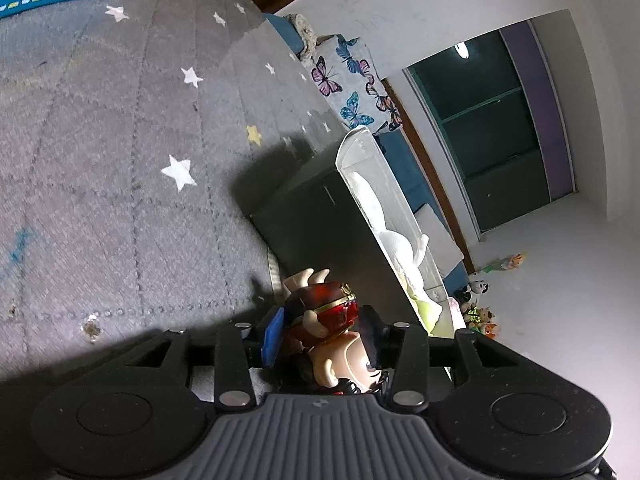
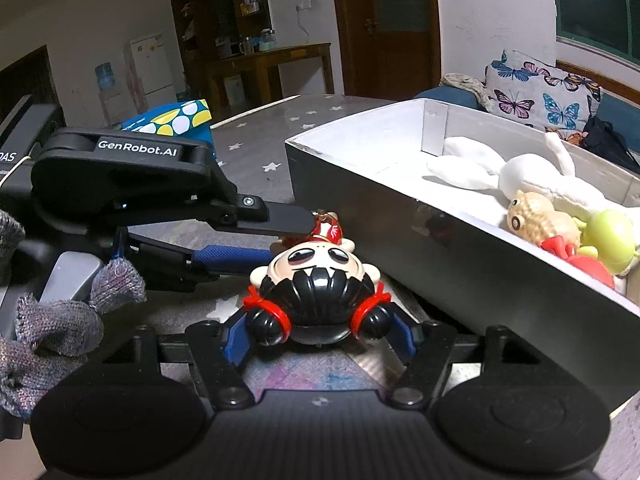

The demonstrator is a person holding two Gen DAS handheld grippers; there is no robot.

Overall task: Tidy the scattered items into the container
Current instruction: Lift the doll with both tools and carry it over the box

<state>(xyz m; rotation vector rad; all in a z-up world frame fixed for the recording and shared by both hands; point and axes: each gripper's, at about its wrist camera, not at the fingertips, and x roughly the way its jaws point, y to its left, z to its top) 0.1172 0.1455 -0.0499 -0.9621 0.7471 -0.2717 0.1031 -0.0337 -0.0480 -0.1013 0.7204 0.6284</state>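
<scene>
A small doll (image 2: 316, 276) with black hair buns, red bands and a red body lies on its back beside the dark box (image 2: 440, 248). My right gripper (image 2: 318, 340) grips the doll's head, its pads pressing on the two buns. My left gripper (image 2: 290, 240) reaches in from the left with its jaws wide; the doll's body sits between them without a firm pinch. In the left wrist view the doll (image 1: 324, 312) lies between the left gripper (image 1: 324, 336) fingers, next to the box (image 1: 312, 208). In the box lie a white plush (image 2: 532, 176), a peanut figure (image 2: 536, 216) and a green toy (image 2: 612, 236).
The grey star-patterned mat (image 1: 120, 140) spreads out to the left of the box. A gloved hand (image 2: 52, 320) holds the left gripper. A blue spotted item (image 2: 180, 118) lies behind it. A butterfly cushion (image 2: 540, 96) sits beyond the box. Small toys (image 1: 480, 304) lie on the floor.
</scene>
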